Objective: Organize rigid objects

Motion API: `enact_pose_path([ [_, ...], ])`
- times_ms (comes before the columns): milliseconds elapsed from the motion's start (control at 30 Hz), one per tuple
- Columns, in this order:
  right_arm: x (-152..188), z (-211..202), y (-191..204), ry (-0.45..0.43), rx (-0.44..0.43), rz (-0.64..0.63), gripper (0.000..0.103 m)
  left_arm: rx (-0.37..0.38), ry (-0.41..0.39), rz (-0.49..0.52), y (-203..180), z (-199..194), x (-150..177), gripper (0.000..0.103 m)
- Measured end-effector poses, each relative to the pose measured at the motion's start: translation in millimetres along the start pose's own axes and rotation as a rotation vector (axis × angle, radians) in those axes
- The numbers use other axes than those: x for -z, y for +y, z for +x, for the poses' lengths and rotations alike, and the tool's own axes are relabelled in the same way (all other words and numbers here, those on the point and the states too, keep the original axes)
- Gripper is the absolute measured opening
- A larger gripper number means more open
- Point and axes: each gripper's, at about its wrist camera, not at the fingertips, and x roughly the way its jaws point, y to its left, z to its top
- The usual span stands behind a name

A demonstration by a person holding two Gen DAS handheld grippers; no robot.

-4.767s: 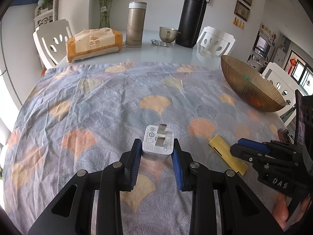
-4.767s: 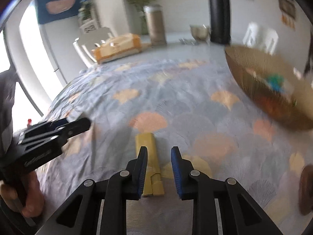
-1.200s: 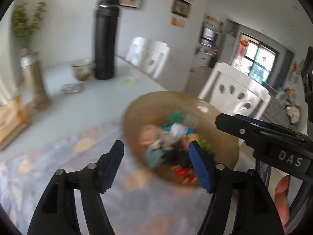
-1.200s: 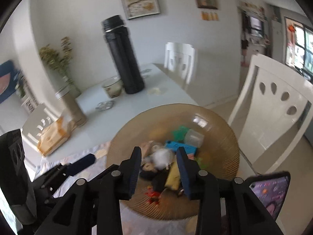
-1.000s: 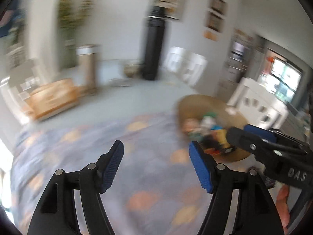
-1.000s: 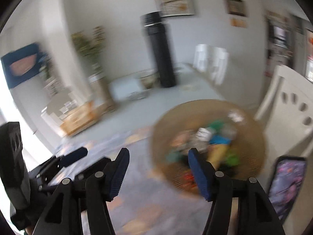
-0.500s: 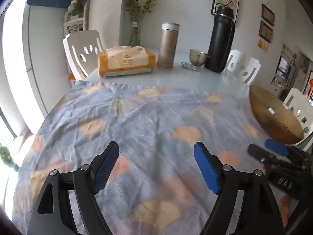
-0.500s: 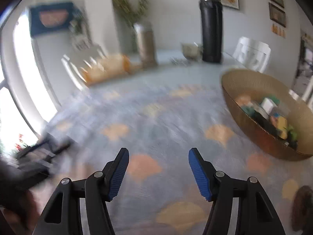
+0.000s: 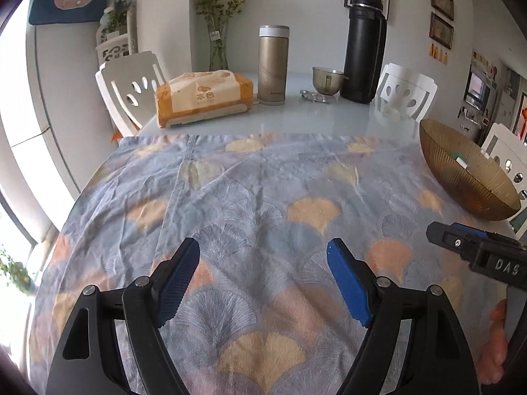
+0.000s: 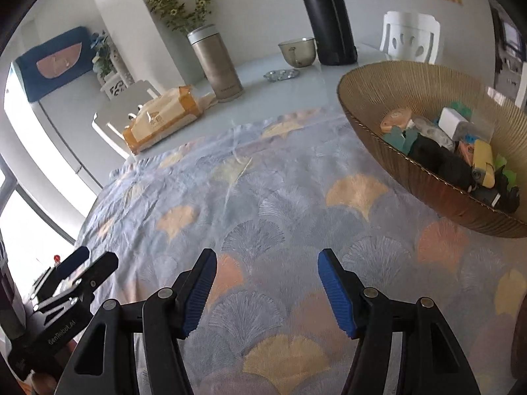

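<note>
White chairs [image 9: 131, 89] ring the glass table [image 9: 296, 121]; pale walls [image 9: 313, 16], framed pictures [image 9: 441, 29].

You read "DAS" on the right gripper [image 9: 487, 256] body at near right | "本色" on the tissue pack [image 9: 204, 97], far left | "GenRobot.AI", hard to make out, on the left gripper [image 10: 70, 291], near left

White plug adapter [image 10: 453, 119] and yellow block [image 10: 483, 162] moved off floral tablecloth [image 9: 263, 197] into ribbed amber bowl [image 10: 395, 85]. Left gripper [image 9: 263, 279] and right gripper [image 10: 266, 288] released, jaws now wide, pulled back over the cloth.
</note>
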Motion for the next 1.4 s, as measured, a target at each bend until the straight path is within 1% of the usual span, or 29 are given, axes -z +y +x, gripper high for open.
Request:
enact_pose_path([
  [33, 0, 0, 3, -0.003, 0.015, -0.012, 0.062, -0.003, 0.0, -0.004, 1, 0, 0, 0.079],
  [233, 0, -4, 5, -0.027, 0.045, -0.028, 0.063, -0.02, -0.01, -0.002, -1, -3, 0, 0.081],
  [400, 0, 1, -2, 0.001, 0.018, 0.001, 0.063, -0.017, -0.01, -0.01, 1, -4, 0, 0.082],
  [500, 0, 1, 2, 0.004, 0.012, -0.01, 0.063, -0.021, -0.012, -0.009, 1, -5, -1, 0.082],
  [667, 2, -5, 6, -0.007, -0.001, -0.022, 0.063, -0.031, -0.022, 0.022, -5, -9, 2, 0.082],
  [767, 3, -8, 4, -0.016, 0.009, -0.013, 0.063, -0.038, -0.029, 0.027, -6, -12, 2, 0.087],
  [800, 3, -7, 3, -0.014, 0.011, -0.011, 0.064, -0.033, -0.025, 0.025, -6, -12, 2, 0.087],
  [900, 3, -2, 1, 0.011, -0.005, 0.001, 0.064, -0.054, -0.025, 0.013, -3, -12, 1, 0.087],
  [1000, 4, 0, 4, 0.027, 0.013, -0.008, 0.064, -0.031, -0.017, -0.007, 0, -11, 0, 0.087],
  [1100, 5, -2, 5, 0.021, 0.032, -0.013, 0.064, -0.001, 0.001, -0.019, 2, -9, 0, 0.087],
  [1167, 4, -4, 4, 0.013, 0.026, -0.009, 0.064, 0.029, 0.021, -0.031, 3, -6, 0, 0.087],
  [1333, 5, -4, 3, 0.017, 0.034, -0.007, 0.066, 0.004, 0.024, -0.037, 5, -5, 0, 0.087],
  [1400, 5, -1, 6, 0.024, 0.061, -0.024, 0.066, 0.0, 0.023, -0.036, 5, -5, 0, 0.087],
])
